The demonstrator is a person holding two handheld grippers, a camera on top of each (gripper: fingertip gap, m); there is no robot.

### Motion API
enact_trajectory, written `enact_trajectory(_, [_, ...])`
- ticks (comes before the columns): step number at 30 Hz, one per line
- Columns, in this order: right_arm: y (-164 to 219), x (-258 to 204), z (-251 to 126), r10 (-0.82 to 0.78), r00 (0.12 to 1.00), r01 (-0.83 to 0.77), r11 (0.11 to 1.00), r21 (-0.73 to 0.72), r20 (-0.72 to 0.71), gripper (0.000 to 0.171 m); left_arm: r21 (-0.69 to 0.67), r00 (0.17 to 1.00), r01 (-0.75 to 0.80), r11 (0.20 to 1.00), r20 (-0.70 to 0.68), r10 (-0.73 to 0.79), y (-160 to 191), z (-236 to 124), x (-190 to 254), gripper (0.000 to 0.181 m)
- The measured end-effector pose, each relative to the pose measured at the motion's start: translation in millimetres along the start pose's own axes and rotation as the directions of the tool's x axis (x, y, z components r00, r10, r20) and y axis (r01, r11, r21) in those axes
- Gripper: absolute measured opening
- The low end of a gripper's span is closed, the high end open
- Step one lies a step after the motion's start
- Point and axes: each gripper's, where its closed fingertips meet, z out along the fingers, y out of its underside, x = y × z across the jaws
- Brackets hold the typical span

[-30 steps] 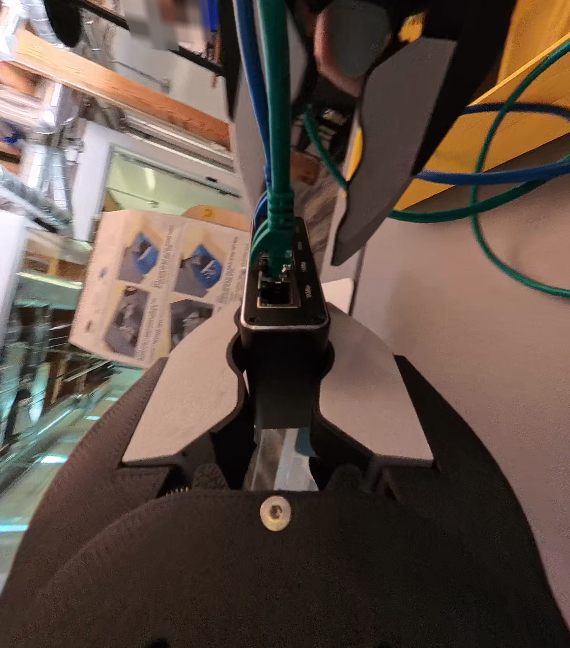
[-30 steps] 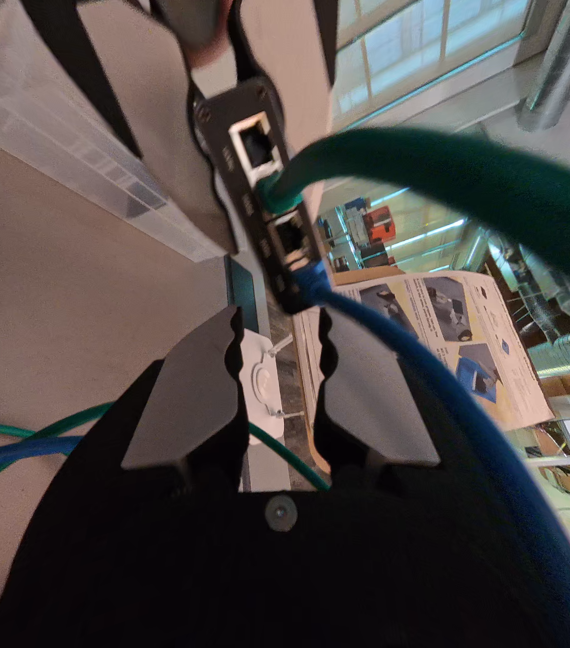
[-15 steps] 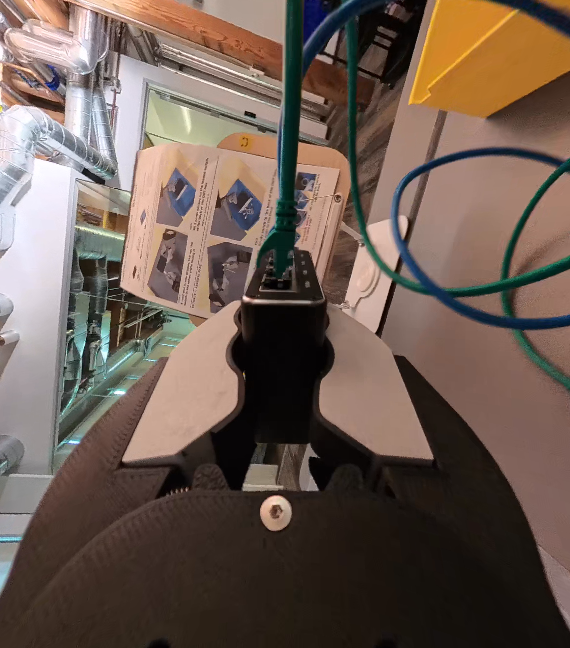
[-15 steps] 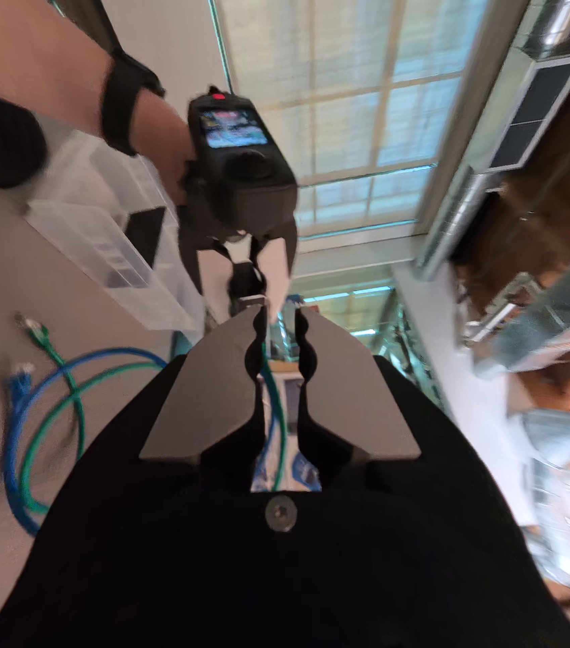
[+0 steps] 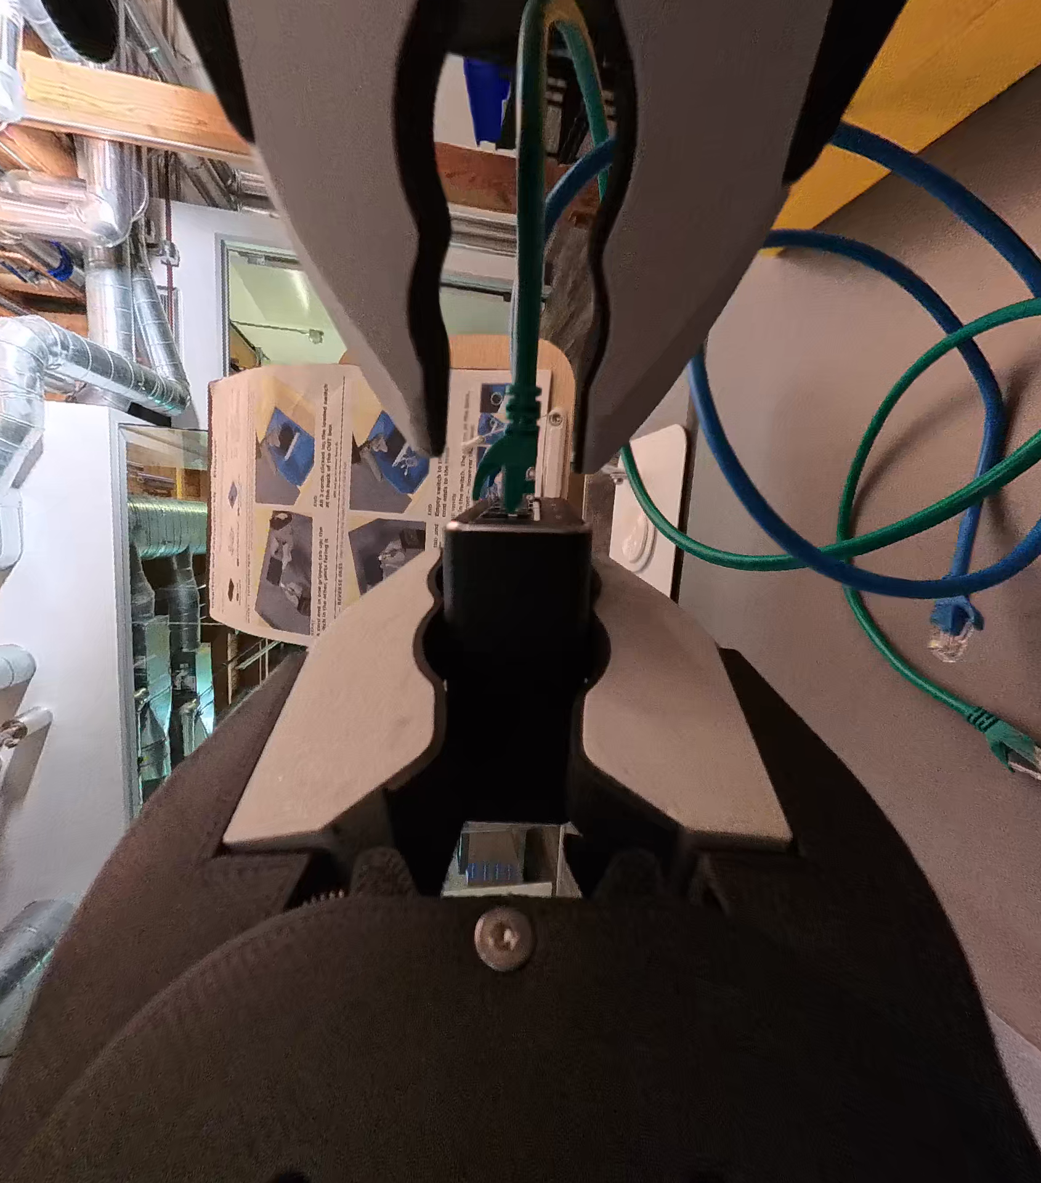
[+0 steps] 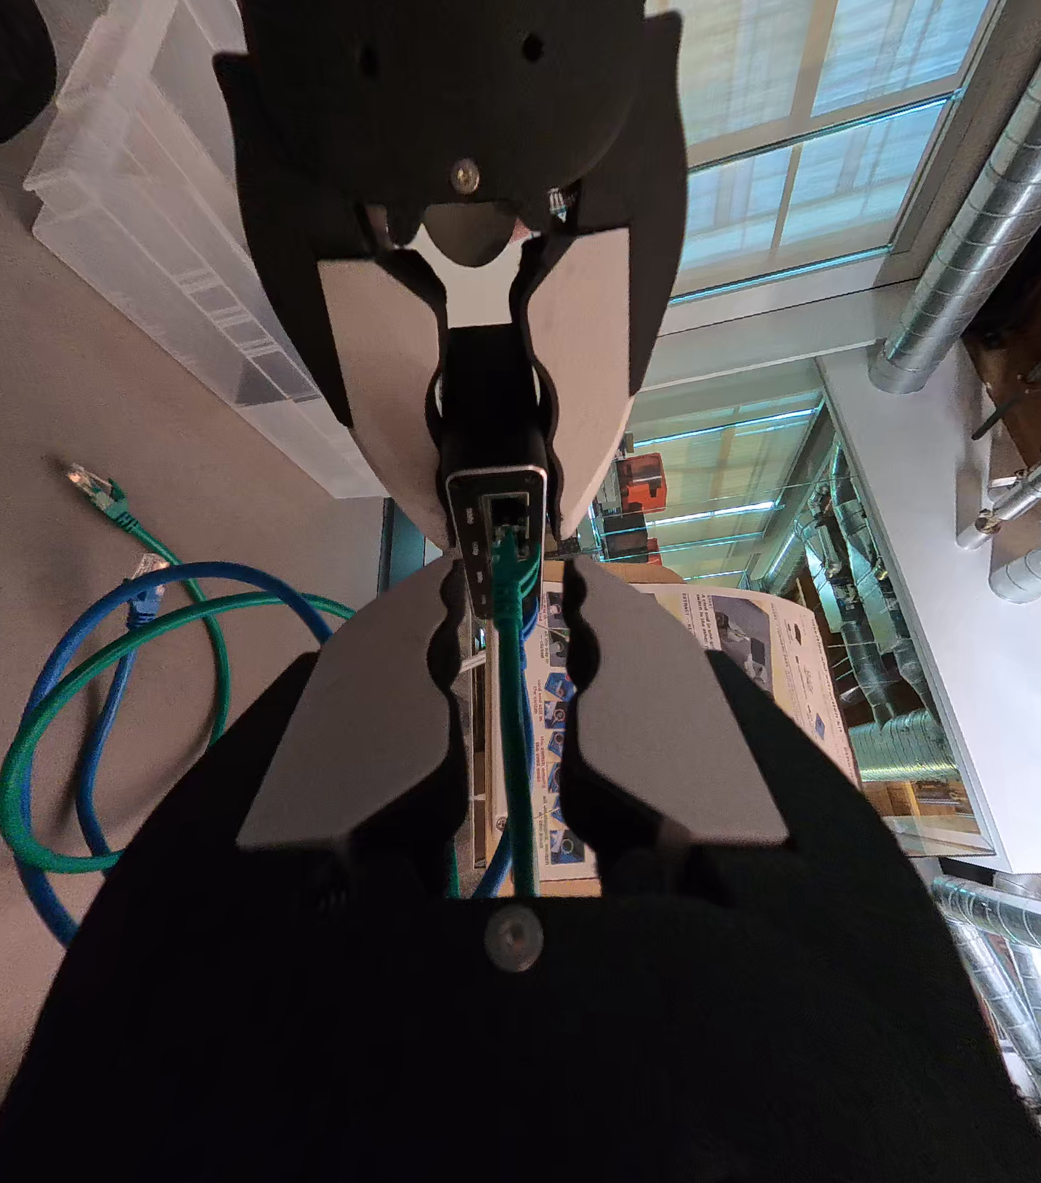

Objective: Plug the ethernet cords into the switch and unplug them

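My left gripper (image 5: 515, 576) is shut on the black switch (image 5: 515, 640) and holds it off the table, ports facing away. A green ethernet cord (image 5: 521, 442) is plugged into a port. My right gripper (image 6: 508, 570) is open and faces the switch (image 6: 495, 486), its fingers (image 6: 377, 704) on either side of the green cord (image 6: 515, 704) without gripping it. A blue cord (image 6: 527, 630) runs behind the green one towards the ports. In the left wrist view the right gripper (image 5: 508, 458) comes in from above. Loose green (image 5: 1030, 762) and blue (image 5: 953, 630) plugs lie on the table.
The cords' slack lies in loops (image 6: 89, 736) on the grey table (image 6: 25, 448). A clear plastic bin (image 6: 153, 224) stands beyond the left gripper (image 6: 499, 506). A yellow bin (image 5: 889, 96) and a clipboard with an instruction sheet (image 5: 313, 499) are at the far side. The tips of both grippers are at nearly the same place.
Half a second ago my right gripper was farther back from the switch with its jaws nearly together. It has now moved in and opened around the green cord. The left gripper still holds the switch.
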Motion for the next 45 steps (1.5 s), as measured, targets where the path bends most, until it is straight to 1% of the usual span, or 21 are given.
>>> enact_trajectory(3, [5, -1, 0, -0.007, 1.0, 0.007, 1.0, -0.017, 0.005, 0.028, 0.012, 1.0, -0.004, 1.0, -0.009, 0.004, -4, 0, 2, 0.037])
enact_trajectory(4, [4, -3, 0, 0.004, 1.0, -0.003, 1.0, -0.01, 0.019, 0.024, 0.017, 1.0, -0.008, 1.0, -0.008, 0.008, -5, -1, 2, 0.037])
enact_trajectory(7, [4, -6, -1, 0.019, 0.999, -0.018, 1.0, -0.022, 0.048, 0.02, 0.026, 1.0, -0.022, 0.999, -0.011, 0.022, -10, -1, 4, 0.037])
enact_trajectory(10, [6, -6, -2, 0.013, 0.999, -0.011, 0.999, -0.037, 0.051, 0.018, 0.03, 0.999, -0.031, 0.999, -0.012, 0.031, -12, -1, 6, 0.037])
enact_trajectory(16, [7, -7, -1, -0.026, 0.999, 0.028, 0.998, -0.053, 0.042, 0.017, 0.034, 0.999, -0.03, 0.999, -0.023, 0.03, -13, -1, 7, 0.037])
enact_trajectory(21, [5, -6, 0, -0.031, 0.999, 0.032, 0.999, -0.036, 0.026, 0.017, 0.047, 0.999, -0.026, 0.999, -0.022, 0.027, -14, -2, 7, 0.036])
enact_trajectory(25, [5, -8, -1, -0.047, 0.998, 0.049, 0.998, -0.049, 0.038, 0.016, 0.052, 0.999, -0.035, 0.998, -0.025, 0.036, -14, -2, 8, 0.037])
enact_trajectory(29, [4, -10, -4, -0.029, 0.996, 0.036, 0.996, -0.08, 0.081, 0.015, 0.058, 0.999, -0.04, 0.998, -0.026, 0.041, -14, -2, 8, 0.037])
enact_trajectory(34, [9, -27, -7, -0.045, 0.979, 0.08, 0.981, -0.176, 0.196, 0.015, 0.048, 0.989, -0.01, 0.999, -0.149, 0.017, -14, 2, 25, 0.038])
enact_trajectory(36, [11, -30, -10, -0.018, 0.975, 0.06, 0.982, -0.181, 0.223, 0.015, 0.064, 0.988, -0.012, 0.998, -0.153, 0.021, -16, 5, 27, 0.039])
enact_trajectory(42, [21, -46, -15, 0.028, 0.944, 0.054, 0.97, -0.239, 0.328, 0.014, 0.085, 0.969, 0.028, 0.996, -0.246, -0.007, -19, 14, 45, 0.039])
enact_trajectory(45, [23, -49, -20, 0.061, 0.932, 0.028, 0.971, -0.239, 0.357, 0.015, 0.08, 0.962, 0.05, 0.996, -0.272, -0.026, -25, 15, 50, 0.039])
